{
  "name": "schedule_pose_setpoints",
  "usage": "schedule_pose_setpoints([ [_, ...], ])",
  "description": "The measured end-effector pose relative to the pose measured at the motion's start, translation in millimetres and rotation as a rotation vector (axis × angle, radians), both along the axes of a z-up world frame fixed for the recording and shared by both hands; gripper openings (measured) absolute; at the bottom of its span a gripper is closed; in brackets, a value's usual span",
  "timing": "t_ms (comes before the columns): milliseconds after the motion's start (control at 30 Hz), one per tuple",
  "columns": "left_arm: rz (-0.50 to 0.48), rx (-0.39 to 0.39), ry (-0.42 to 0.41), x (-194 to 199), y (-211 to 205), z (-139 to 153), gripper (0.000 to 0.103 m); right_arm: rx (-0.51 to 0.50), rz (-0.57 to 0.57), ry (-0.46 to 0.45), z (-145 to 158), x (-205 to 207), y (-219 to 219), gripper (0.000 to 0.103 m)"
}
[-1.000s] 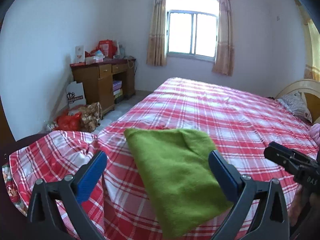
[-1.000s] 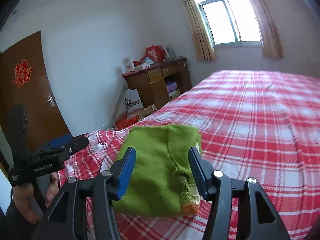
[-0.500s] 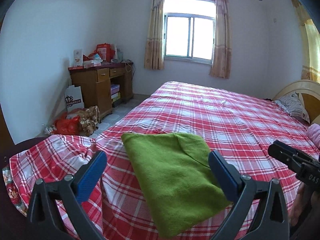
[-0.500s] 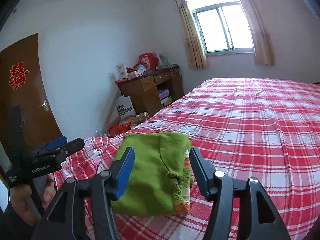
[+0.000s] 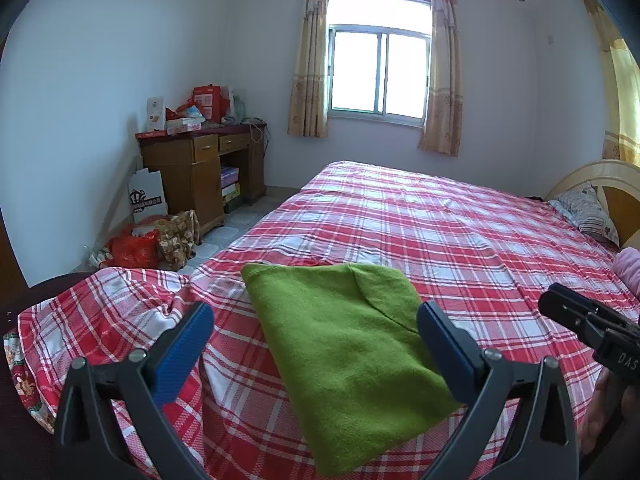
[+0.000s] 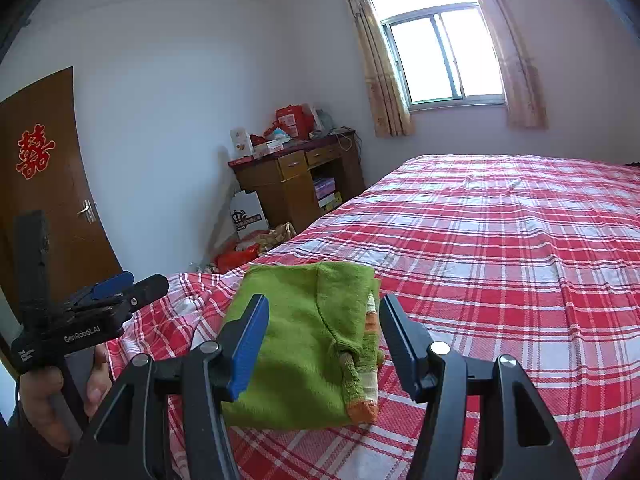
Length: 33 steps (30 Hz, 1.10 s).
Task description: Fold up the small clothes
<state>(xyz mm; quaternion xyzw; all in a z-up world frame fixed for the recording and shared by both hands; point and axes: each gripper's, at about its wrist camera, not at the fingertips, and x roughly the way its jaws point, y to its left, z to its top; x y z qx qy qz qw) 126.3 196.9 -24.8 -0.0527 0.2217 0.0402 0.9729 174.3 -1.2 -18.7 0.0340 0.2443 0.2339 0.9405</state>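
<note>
Meanwhile, both claws had drawn back and risen since a second earlier, so the folded green garment point(image 5: 344, 344) looked smaller and lay lower in each view. The left claw point(image 5: 316, 336) gaped wide and held nothing; the right claw point(image 6: 324, 344) was likewise spread apart and empty. The garment rested flat near the foot corner of the bed point(image 5: 460, 232), its striped orange cuff point(image 6: 362, 408) facing the right claw. Beyond it the plaid cover stretched bare toward the pillow point(image 5: 588, 216).
</note>
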Motion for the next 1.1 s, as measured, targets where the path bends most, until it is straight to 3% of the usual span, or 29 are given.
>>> schedule_pose_setpoints([
  [567,-0.023,-0.008,0.018,3.4,-3.1,-4.2,0.103,-0.004,-0.013,-0.013,3.0,-4.2,-2.3,0.06],
  [1100,-0.008,-0.008,-0.029,-1.1,-2.1,4.1,0.103,0.033,-0.054,-0.062,13.6,-12.2,-15.2,0.06],
])
